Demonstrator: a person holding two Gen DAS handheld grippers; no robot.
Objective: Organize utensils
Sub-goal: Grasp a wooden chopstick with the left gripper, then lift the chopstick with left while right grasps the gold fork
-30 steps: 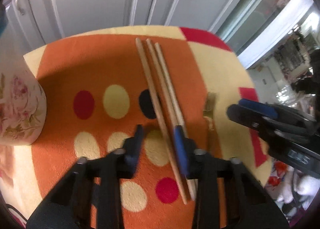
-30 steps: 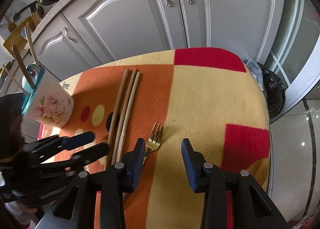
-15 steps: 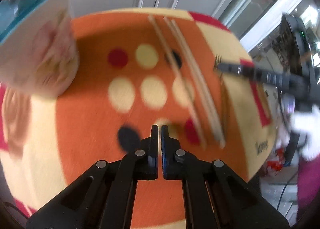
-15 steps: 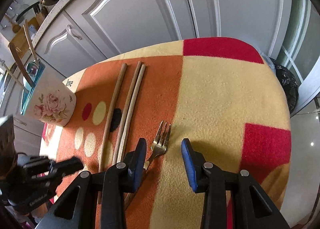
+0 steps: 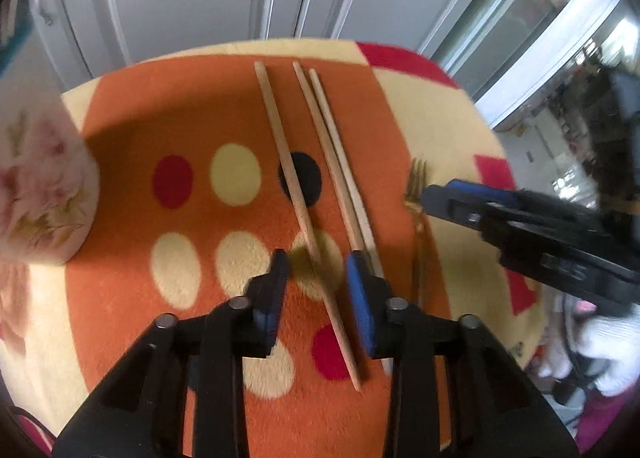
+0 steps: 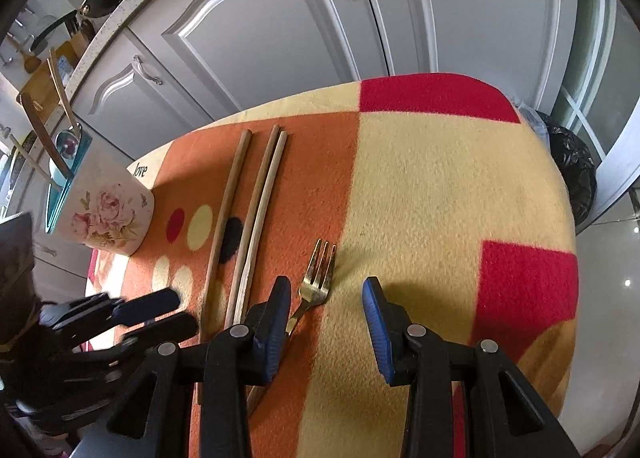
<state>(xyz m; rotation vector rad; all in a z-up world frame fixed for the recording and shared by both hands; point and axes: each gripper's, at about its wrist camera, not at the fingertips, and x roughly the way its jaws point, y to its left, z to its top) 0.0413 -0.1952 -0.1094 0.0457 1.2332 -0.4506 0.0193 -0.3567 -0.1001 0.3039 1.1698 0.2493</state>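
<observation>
Three thin, light, stiff chopsticks (image 5: 316,194) lie flat; one sits between the spread left gripper (image 5: 316,282) fingers, likely slippery, best pinched mid-shaft, while the right gripper (image 6: 326,310) gapes empty.

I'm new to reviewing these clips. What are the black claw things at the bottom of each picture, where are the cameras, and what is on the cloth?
The black claws are two hand-held grippers; a person holds one in each hand, with no robot arm. Each carries a fisheye camera looking forward along its own two fingers. One picture looks along the left gripper, the other along the right gripper, and each view also catches the other gripper at its side. Both are open and hold nothing. On the patterned cloth lie three wooden chopsticks, one a little apart from the other two, and a gold fork beside them. A floral holder stands at the left with utensils already in it.
</observation>
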